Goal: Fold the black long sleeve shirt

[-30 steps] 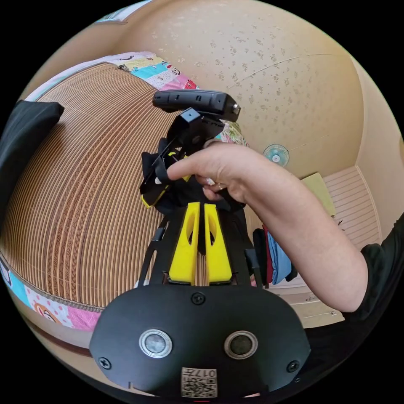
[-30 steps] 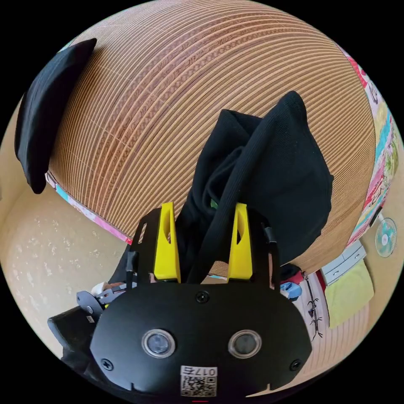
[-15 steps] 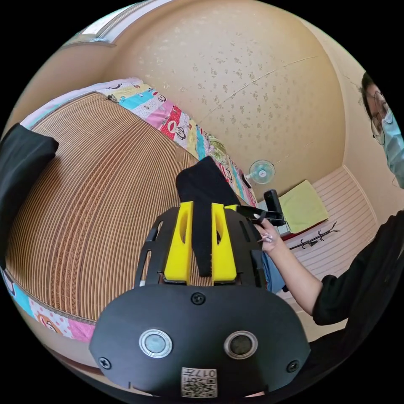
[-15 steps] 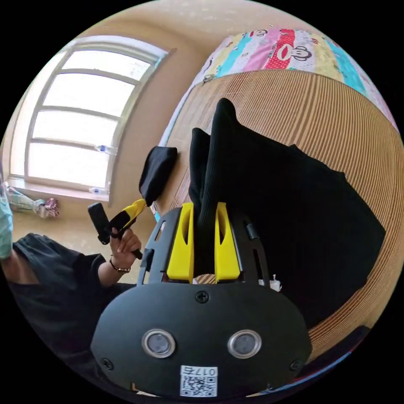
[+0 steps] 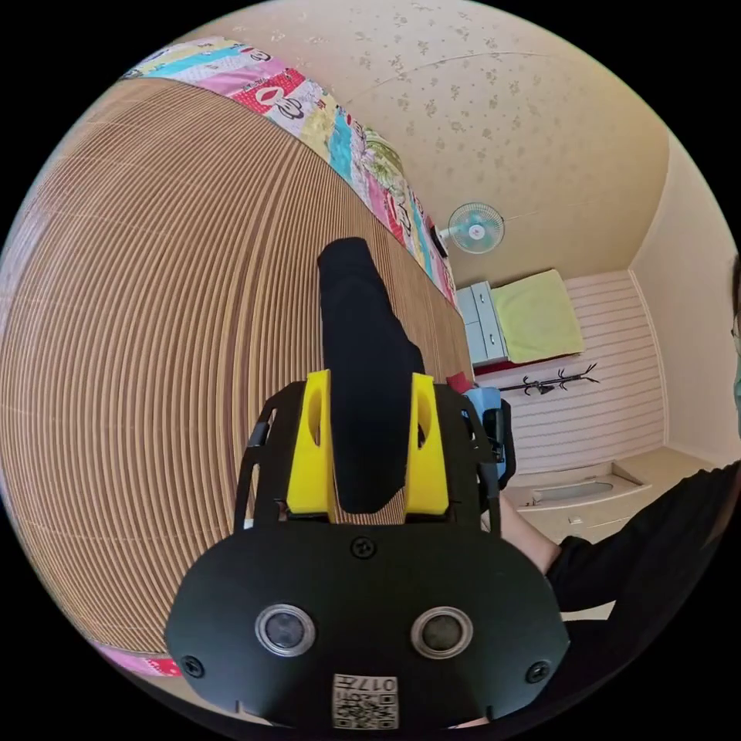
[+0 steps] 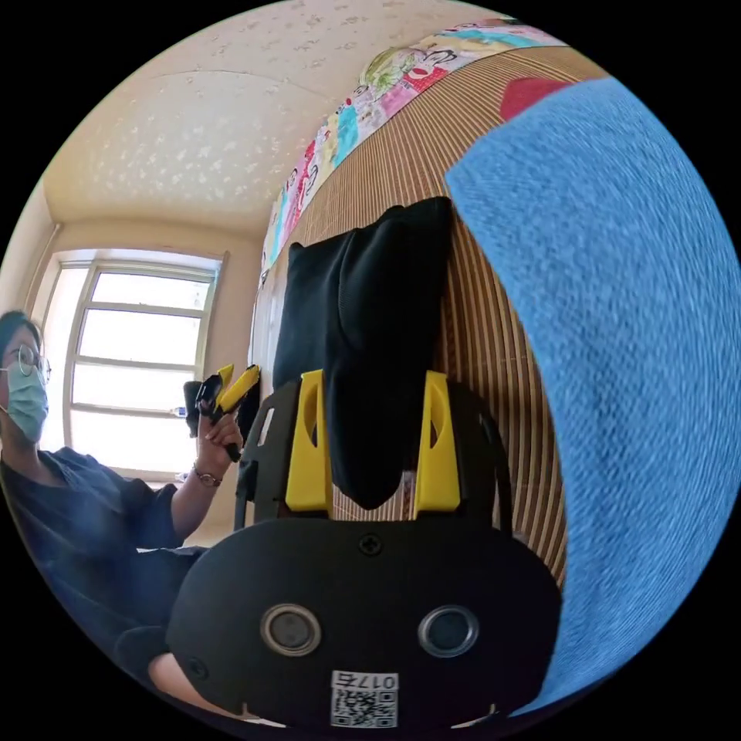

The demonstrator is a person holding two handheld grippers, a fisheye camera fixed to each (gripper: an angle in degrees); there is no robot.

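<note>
Black long sleeve shirt (image 5: 363, 370): a bunched fold of dark, finely ribbed knit; in the left gripper view it runs as a narrow rounded strip from between the yellow jaws up over the woven mat; in the right gripper view (image 6: 363, 324) it spreads wider, a soft puffed panel above the jaws.
Left gripper (image 5: 369, 444): jaws spread part way with the shirt's fold lying between them; the cloth fills the gap and appears to touch both inner faces, though whether they press it I cannot tell.
Right gripper (image 6: 373, 440): jaws likewise apart, the shirt's rounded end hanging down between them and filling the gap; real pinching pressure cannot be told.
Left gripper in the right gripper view: seen small, yellow and black, in the person's hand (image 6: 220, 436) beside the window.
Woven mat (image 5: 154, 324): tan, fine parallel ribs, covering the bed under the shirt.
Bed sheet (image 5: 340, 139): bright patchwork cartoon print, showing along the mat's far edge.
Blue cloth (image 6: 617, 370): coarse, denim-like weave, very close to the right gripper's camera, on the right of that view.
Red patch (image 6: 529, 93): a small piece on the mat past the blue cloth.
Drawer cabinet (image 5: 477, 332): pale, by the wall; a yellow-green cloth (image 5: 536, 316) draped over it.
Fan (image 5: 472, 228): round, on the wall.
Window (image 6: 131, 355): bright, multi-paned.
</note>
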